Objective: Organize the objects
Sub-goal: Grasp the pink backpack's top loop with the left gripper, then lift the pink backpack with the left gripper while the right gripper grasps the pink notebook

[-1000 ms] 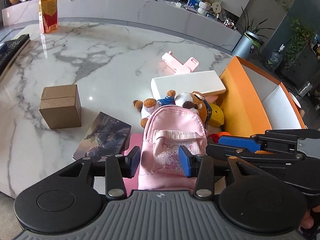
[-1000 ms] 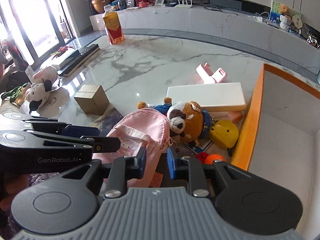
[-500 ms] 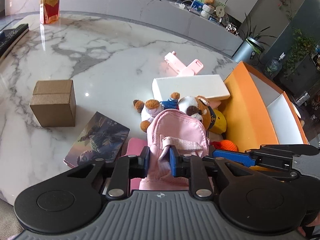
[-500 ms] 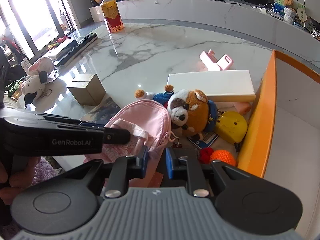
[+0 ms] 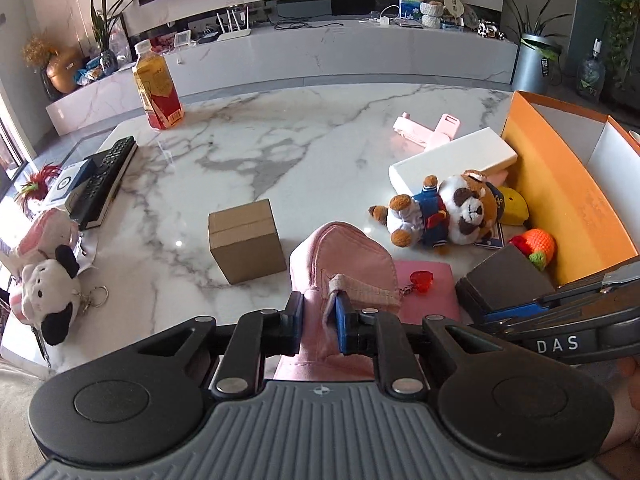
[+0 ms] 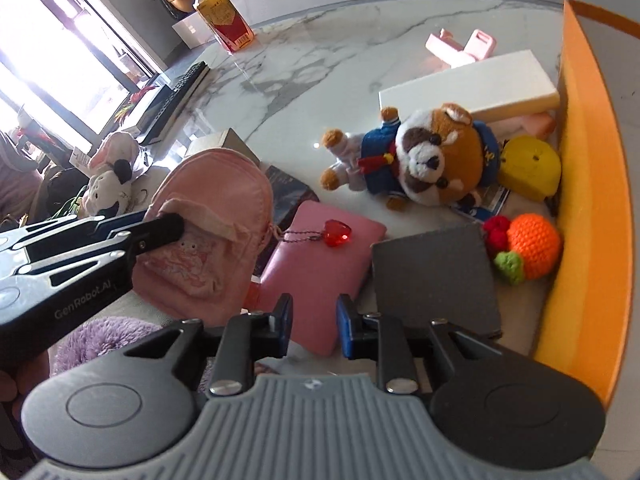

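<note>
Your left gripper is clamped shut on the pink mini backpack, fingers pinching the fabric at the lip of its front pocket; in the right wrist view the same gripper comes in from the left edge with its tip at that pocket. The backpack hangs upright from the grip, above the near edge of the marble table.

Your right gripper holds nothing; its jaws stand partly apart over the near end of the pink wallet.

Positions below are relative to the backpack:
- Pink wallet: just right of it and lower, flat on the table. A red heart charm on a chain from the backpack rests on the wallet.
- Dark grey box: right of the wallet, edges close; contact unclear.
- Plush red panda: beyond and to the right, lying on the table in a blue outfit.
- White flat box: beyond the panda.
- Crocheted orange and yellow toy: far right, against the wall of the orange box.
- Cardboard cube: just left.
- Cow plush: far left, at the table edge.
- Juice bottle: far back left, upright
</note>
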